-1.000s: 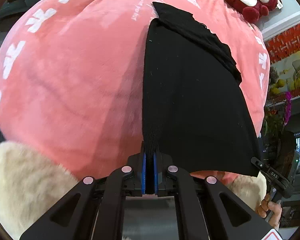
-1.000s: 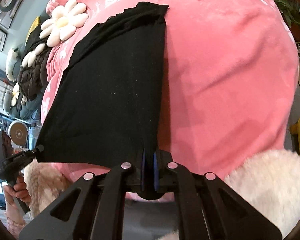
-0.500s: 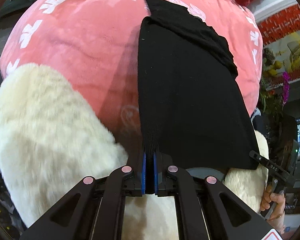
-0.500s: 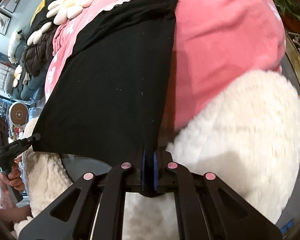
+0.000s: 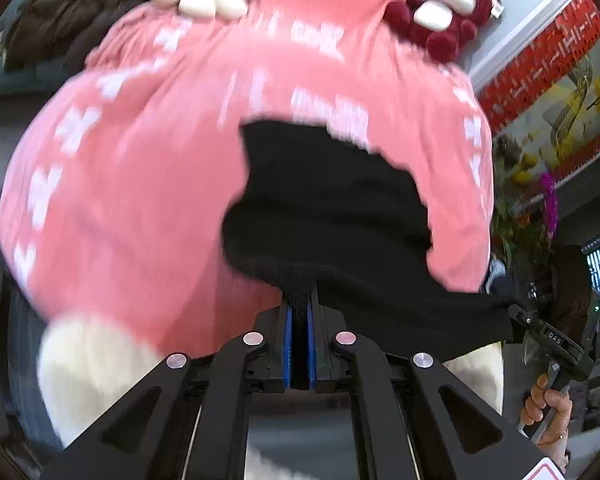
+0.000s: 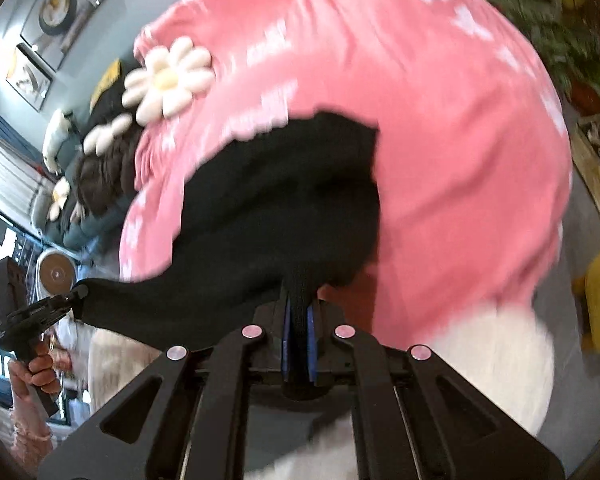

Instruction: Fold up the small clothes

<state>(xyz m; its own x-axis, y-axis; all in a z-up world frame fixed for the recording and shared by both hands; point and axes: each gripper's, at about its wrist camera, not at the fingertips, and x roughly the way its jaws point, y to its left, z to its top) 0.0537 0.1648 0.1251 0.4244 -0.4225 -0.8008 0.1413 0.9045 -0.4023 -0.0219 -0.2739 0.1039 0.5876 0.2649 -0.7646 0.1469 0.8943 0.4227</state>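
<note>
The black garment (image 5: 332,216) fills the centre of your left wrist view, its near corner clamped in the left gripper (image 5: 299,320), far edge on the pink blanket (image 5: 140,184); you look mid-fold, so carry it forward. In the right view, the right gripper (image 6: 299,320) pinches the other corner; the daisy cushion (image 6: 168,80) sits upper left, clear.

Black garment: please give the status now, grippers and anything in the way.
Left gripper and right gripper both shut on the black garment. Near edge lifted above the pink blanket, far edge resting on it. Nothing in the way.
</note>
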